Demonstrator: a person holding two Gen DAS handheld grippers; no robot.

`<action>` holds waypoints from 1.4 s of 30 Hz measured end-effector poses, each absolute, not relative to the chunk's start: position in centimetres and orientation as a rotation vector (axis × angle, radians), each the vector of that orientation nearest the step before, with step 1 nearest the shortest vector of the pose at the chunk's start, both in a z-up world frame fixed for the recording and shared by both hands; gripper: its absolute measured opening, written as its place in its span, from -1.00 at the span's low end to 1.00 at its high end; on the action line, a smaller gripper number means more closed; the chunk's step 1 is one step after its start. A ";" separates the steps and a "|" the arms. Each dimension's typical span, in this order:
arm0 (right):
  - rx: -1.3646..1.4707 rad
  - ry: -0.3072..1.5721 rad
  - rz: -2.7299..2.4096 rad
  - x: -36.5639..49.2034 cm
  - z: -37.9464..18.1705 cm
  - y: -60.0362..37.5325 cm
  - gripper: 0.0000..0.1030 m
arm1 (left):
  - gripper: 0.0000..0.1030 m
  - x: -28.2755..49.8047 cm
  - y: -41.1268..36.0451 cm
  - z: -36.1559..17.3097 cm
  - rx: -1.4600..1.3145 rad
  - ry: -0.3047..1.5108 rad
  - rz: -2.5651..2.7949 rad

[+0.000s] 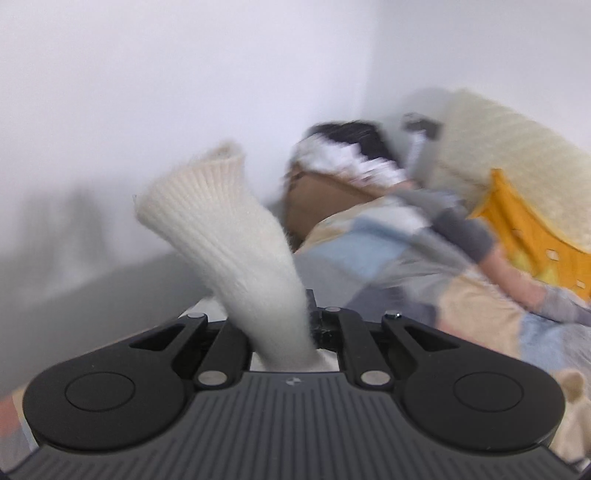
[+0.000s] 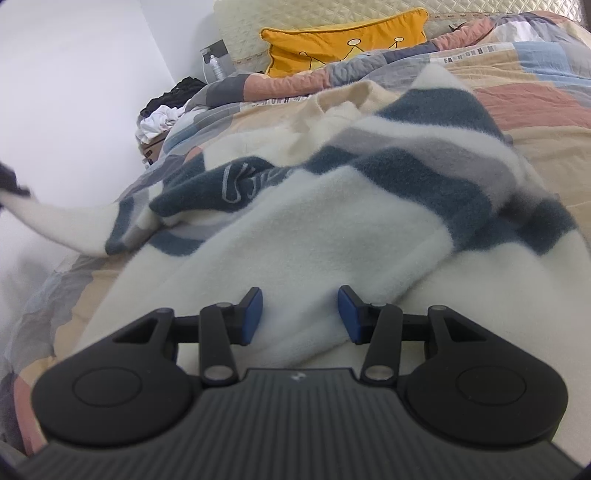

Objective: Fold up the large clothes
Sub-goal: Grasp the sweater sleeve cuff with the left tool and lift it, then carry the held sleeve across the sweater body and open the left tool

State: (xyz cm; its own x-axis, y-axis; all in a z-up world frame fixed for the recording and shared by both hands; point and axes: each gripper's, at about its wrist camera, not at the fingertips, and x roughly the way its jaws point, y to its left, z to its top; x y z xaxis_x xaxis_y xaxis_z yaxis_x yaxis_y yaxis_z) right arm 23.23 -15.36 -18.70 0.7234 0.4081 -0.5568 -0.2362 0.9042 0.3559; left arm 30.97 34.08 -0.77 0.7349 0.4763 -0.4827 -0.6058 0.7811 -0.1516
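A fuzzy sweater (image 2: 295, 236), cream with dark blue and grey stripes, lies spread on the bed. My left gripper (image 1: 284, 328) is shut on its cream ribbed sleeve cuff (image 1: 221, 221), which sticks up from the jaws; the pads are hidden by the knit. In the right wrist view that sleeve (image 2: 55, 225) stretches out to the left, where my left gripper (image 2: 11, 184) shows at the frame edge. My right gripper (image 2: 300, 314) is open just above the sweater's cream lower body, and its blue pads (image 2: 255, 314) hold nothing.
A patchwork quilt (image 2: 517, 99) covers the bed. A yellow pillow (image 2: 343, 40) leans on the quilted cream headboard (image 2: 332, 11). A pile of dark and white clothes on a brown box (image 1: 343, 155) sits in the corner by the white wall (image 1: 147, 92).
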 end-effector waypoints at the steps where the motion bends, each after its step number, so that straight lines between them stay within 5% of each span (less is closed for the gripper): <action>1: 0.273 0.672 0.358 23.0 -18.5 -15.5 -0.06 | -0.82 30.9 32.7 0.3 -0.288 0.426 0.579; 8: 0.290 0.653 0.316 21.6 -17.6 -17.3 -0.05 | -0.82 29.1 20.8 5.0 -0.127 0.347 0.391; 16: 0.342 0.591 0.278 20.2 -15.8 -20.0 -0.05 | -0.82 26.6 6.7 4.4 -0.017 0.342 0.115; 26: 0.515 0.516 0.222 20.0 -13.4 -25.7 -0.02 | -0.82 25.2 -5.2 -6.5 -0.028 0.506 -0.127; 39: 0.627 0.408 0.179 19.1 -11.1 -32.3 -0.02 | -0.80 26.2 -8.1 -17.7 -0.044 0.721 -0.203; 40: 0.633 0.419 0.187 19.2 -11.3 -32.3 -0.02 | -0.77 26.1 -7.9 -17.6 -0.036 0.725 -0.212; 42: 0.654 0.450 0.205 19.6 -11.9 -32.3 -0.02 | -0.32 25.9 -7.5 -17.2 -0.031 0.759 -0.242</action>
State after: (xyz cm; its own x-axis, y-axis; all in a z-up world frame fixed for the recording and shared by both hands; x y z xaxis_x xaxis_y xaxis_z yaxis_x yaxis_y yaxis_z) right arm 19.60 -32.27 -11.93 0.8843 0.3220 -0.3380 -0.0439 0.7782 0.6265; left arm 25.92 -7.47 -17.16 0.6989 -0.2286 -0.6777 0.2061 0.9717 -0.1152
